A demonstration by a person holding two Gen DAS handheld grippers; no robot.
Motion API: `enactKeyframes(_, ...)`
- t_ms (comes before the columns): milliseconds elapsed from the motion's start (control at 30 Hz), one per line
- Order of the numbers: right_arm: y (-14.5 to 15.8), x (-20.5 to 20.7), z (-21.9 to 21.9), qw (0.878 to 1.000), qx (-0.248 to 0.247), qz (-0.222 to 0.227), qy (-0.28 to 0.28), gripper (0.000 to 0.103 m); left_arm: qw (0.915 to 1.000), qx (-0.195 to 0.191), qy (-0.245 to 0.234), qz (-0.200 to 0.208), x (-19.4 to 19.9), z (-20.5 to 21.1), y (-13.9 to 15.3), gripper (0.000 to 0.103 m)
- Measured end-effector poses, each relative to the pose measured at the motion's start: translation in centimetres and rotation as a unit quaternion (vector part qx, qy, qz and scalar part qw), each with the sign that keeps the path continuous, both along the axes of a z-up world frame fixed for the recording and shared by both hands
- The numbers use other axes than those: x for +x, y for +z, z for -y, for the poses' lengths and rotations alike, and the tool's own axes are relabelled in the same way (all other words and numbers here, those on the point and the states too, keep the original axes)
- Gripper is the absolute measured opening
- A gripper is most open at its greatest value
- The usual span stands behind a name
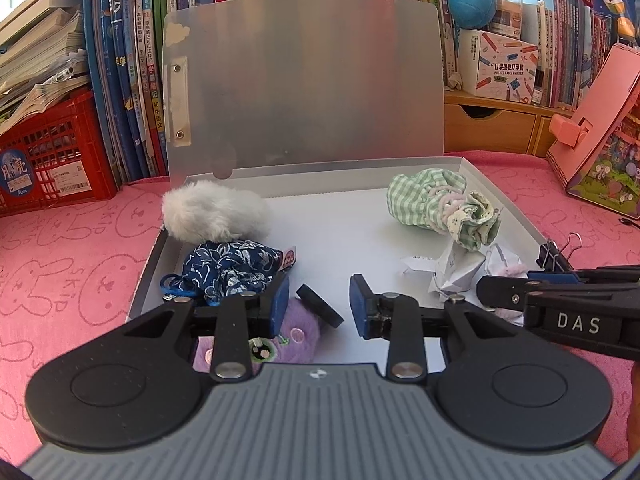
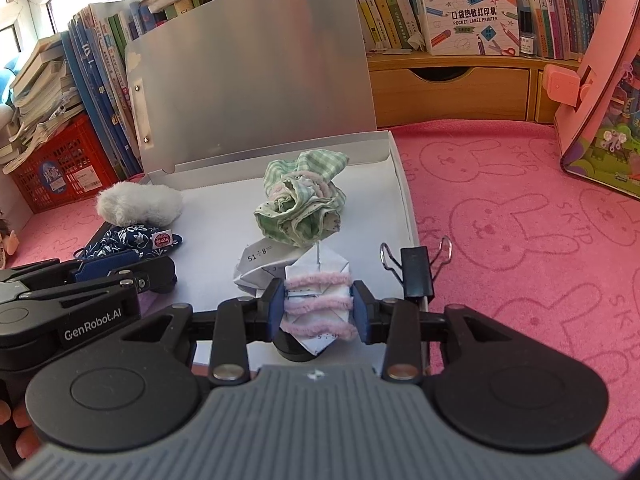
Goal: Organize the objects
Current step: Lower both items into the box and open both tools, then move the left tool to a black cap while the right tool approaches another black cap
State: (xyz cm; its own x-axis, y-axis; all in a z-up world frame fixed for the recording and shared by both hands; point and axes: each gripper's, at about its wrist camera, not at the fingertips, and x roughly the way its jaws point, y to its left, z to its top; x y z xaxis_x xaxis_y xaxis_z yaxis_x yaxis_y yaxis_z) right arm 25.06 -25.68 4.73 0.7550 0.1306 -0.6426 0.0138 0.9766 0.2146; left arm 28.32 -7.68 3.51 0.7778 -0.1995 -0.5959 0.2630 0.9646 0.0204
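Step in hand, by my reading: loading loose items into the open white box on the pink worktop. Right claw is closed on a folded paper piece wrapped in pink fuzzy cord, blue pads touching both its sides; it sits low over the near right part of the box, just in front of a second folded paper. Cannot tell whether the piece rests on the box floor or is held just clear. Left claw stands open and holds nothing; a black disc lies tilted between its fingers, untouched, beside a purple plush. Already inside: white fluffy pouch, navy floral pouch, green gingham pouch. A black binder clip sits at the right rim. Next move likely calls for setting the paper piece flat beside its neighbour, then parting the pads without dragging the cord.
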Motion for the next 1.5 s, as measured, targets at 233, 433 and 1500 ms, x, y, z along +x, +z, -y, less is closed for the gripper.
enactKeyframes(233,1.1,-1.3,0.4,1.000,0.001,0.014,0.004,0.057,0.9999,-0.011,-0.008,0.008,-1.2,-0.1,0.6,0.071)
enactKeyframes(433,2.4,-3.0,0.3,0.999,-0.008,0.034,0.009,0.062,0.9996,-0.009,-0.011,0.025,-3.0,-0.3,1.5,0.080)
enactKeyframes(1500,3.9,-17.4,-2.9,0.991,-0.030,0.108,0.078,0.073,0.9977,-0.040,-0.008,0.053,-17.6,-4.8,2.9,0.088)
